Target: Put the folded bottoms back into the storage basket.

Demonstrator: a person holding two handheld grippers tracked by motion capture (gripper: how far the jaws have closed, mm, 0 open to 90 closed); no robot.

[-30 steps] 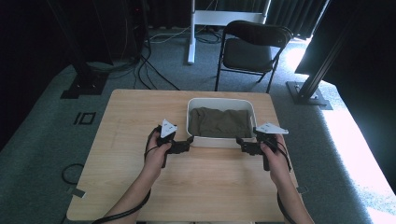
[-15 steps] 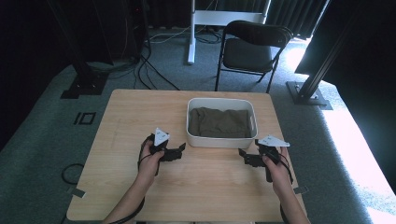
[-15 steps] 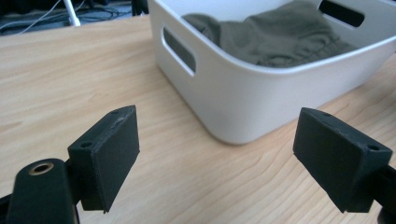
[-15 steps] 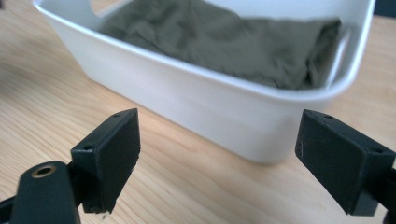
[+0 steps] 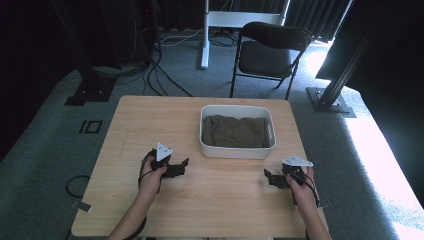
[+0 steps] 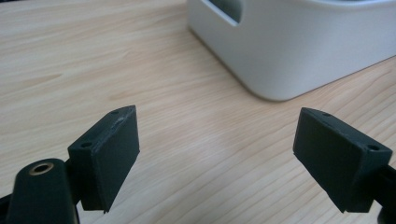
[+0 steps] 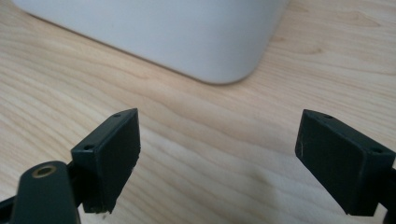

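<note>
A white plastic bin (image 5: 237,149) stands on the wooden table (image 5: 150,120) and holds a folded olive-brown cloth (image 5: 235,131). My left gripper (image 5: 184,165) rests low over the table to the bin's front left, open, its jaws wide apart with bare wood between them. In the left gripper view the gripper (image 6: 229,154) faces the bin's rounded corner (image 6: 289,51). My right gripper (image 5: 267,176) sits near the bin's front right corner, also open and empty. The right gripper view has the gripper (image 7: 229,156) looking at the bin's corner (image 7: 187,42) close ahead.
A black folding chair (image 5: 270,55) stands on the grey carpet beyond the table's far edge. Cables (image 5: 155,75) and dark stand bases (image 5: 92,90) lie at the back left, and a metal post base (image 5: 330,100) at the right. Bare wood lies between the two hands.
Both hands have drawn back from the bin's front wall toward the near edge and sunk closer to the table. The jaws stay as wide as before.
</note>
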